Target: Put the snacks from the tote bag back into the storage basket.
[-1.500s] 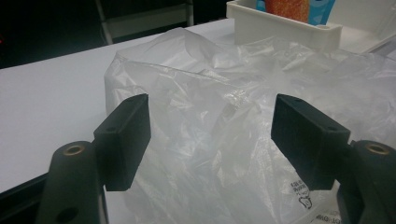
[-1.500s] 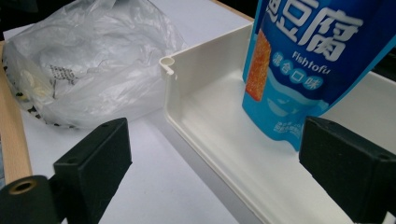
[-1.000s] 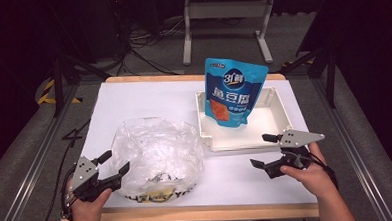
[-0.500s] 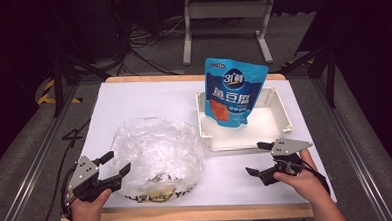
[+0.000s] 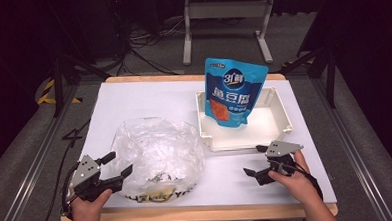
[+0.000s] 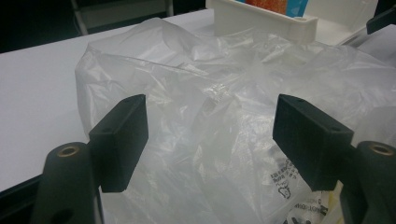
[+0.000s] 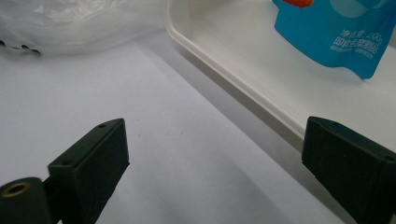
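- The left gripper (image 5: 117, 166) sits at the near left of the table (image 5: 148, 97), held low in the person's left hand (image 5: 88, 205). Its jaws stand wide apart and hold nothing.
- Just beyond those jaws lies a crumpled clear plastic bag (image 5: 158, 154), spread over the near middle of the white tabletop. In the left gripper view the bag (image 6: 224, 121) bulges up between and past the two black jaws, and I cannot tell whether either jaw touches it.
- Some dark print and a yellowish strip show along the bag's near edge.
- The right gripper (image 5: 256, 160) is at the near right, in the person's right hand (image 5: 292, 179), also spread wide and gripping nothing. It hovers low over bare tabletop, just in front of the white tray (image 5: 280, 132).
- In the right gripper view the tray's rim (image 7: 219, 79) runs across just ahead of the jaws, with the bag (image 7: 70, 23) off in the far corner.
- A blue pouch (image 5: 234, 91) stands upright in the tray, leaning toward its back wall, well apart from both grippers.
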